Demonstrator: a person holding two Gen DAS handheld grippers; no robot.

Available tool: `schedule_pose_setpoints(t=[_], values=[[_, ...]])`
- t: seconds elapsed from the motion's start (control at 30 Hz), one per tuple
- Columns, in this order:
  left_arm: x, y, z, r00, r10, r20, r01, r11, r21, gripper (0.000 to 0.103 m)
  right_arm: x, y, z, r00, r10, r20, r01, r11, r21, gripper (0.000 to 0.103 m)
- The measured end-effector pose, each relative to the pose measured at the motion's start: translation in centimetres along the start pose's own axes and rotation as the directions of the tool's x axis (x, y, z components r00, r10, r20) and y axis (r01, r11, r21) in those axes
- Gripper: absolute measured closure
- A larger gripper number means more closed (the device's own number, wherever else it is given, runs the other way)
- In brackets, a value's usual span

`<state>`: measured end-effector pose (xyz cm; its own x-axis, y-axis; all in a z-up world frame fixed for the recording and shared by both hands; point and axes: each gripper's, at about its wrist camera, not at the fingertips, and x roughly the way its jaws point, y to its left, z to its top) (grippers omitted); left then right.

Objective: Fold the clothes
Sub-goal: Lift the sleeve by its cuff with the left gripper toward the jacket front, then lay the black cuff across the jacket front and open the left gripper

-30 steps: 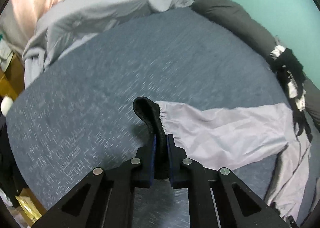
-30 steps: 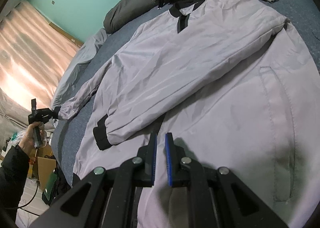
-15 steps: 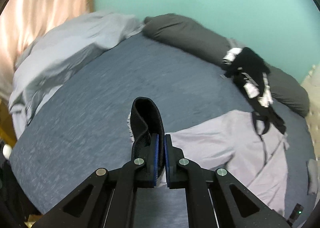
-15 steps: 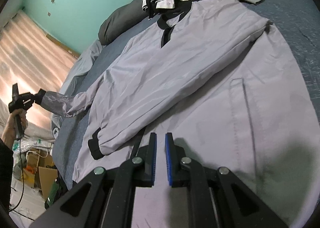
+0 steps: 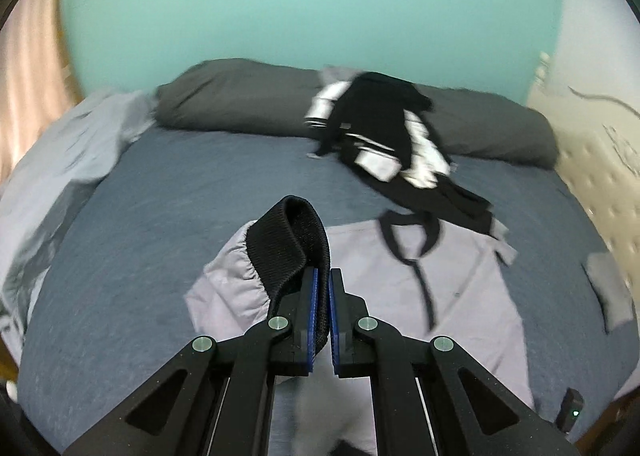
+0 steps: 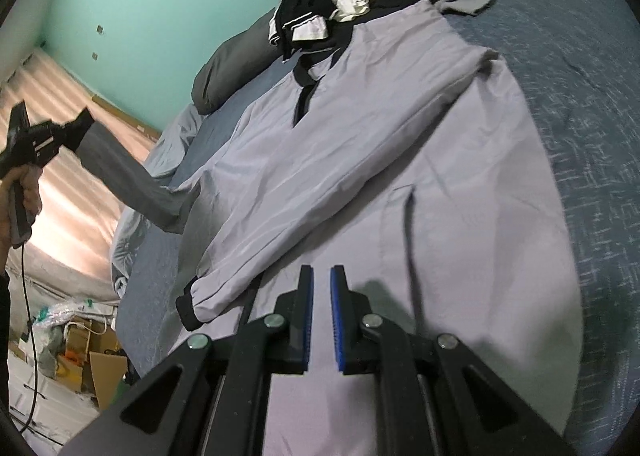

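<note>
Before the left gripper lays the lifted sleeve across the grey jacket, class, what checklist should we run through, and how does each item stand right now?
1. Left gripper shut on the black cuff: ok.
2. Lifted sleeve clear of the bed: ok, it hangs in the air.
3. Other sleeve already folded across the jacket front: ok.
4. Right gripper free of cloth: ok, nothing sits between its jaws; it hovers over the lower front.
5. Landing area free of other garments: ok, the black-and-white clothes pile sits only at the collar.
6. Jacket lying flat: cannot tell, motion blur hides wrinkles.
</note>
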<state>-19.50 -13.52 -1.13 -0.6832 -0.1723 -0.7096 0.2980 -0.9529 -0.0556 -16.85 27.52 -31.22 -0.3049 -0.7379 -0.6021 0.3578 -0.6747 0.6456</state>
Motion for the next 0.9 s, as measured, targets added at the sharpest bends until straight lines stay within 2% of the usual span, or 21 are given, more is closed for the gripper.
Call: schedule_pose_setpoints(t=[0.13,0.3,0.57,0.67,0.77,0.9], values=[[1.5,-7.1,0.2,0.998,-0.055,-0.015,0.057,0.995,0.086,0.098,-1.1,-0.6,0.1,1.0,0.01,0.016,-0.01,1.0,0.01,0.093],[3.1,-15.9,-0.9,0.989,-0.137,-0.047,0.143,0.973,0.181,0.098,-2.8,-0.7,0.7,0.999,-0.005,0.048,0.006,1.0,-0.025,0.094],[8.2,-27.4,-7.5,0.962,-0.211,-0.175,0.254,0.925,0.282,0.098,-5.1,-3.5,1.8,0.995,0.001,0.102,-0.006,0.999,0.047,0.094],[11.0,-29.8,-11.5,0.946,-0.209,-0.248,0.281,0.91,0.305,0.098,-5.5,-4.3,1.9,0.994,-0.002,0.106,-0.005,0.998,0.069,0.094],[13.5,-30.6,-14.7,0.928,-0.205,-0.312,0.302,0.903,0.305,0.098,-5.7,-4.8,1.9,0.994,0.0,0.108,-0.009,0.997,0.081,0.094],[14.0,-29.6,-16.5,0.907,-0.234,-0.349,0.335,0.904,0.264,0.096,-5.5,-4.9,2.0,0.995,0.009,0.103,-0.018,0.996,0.088,0.094]])
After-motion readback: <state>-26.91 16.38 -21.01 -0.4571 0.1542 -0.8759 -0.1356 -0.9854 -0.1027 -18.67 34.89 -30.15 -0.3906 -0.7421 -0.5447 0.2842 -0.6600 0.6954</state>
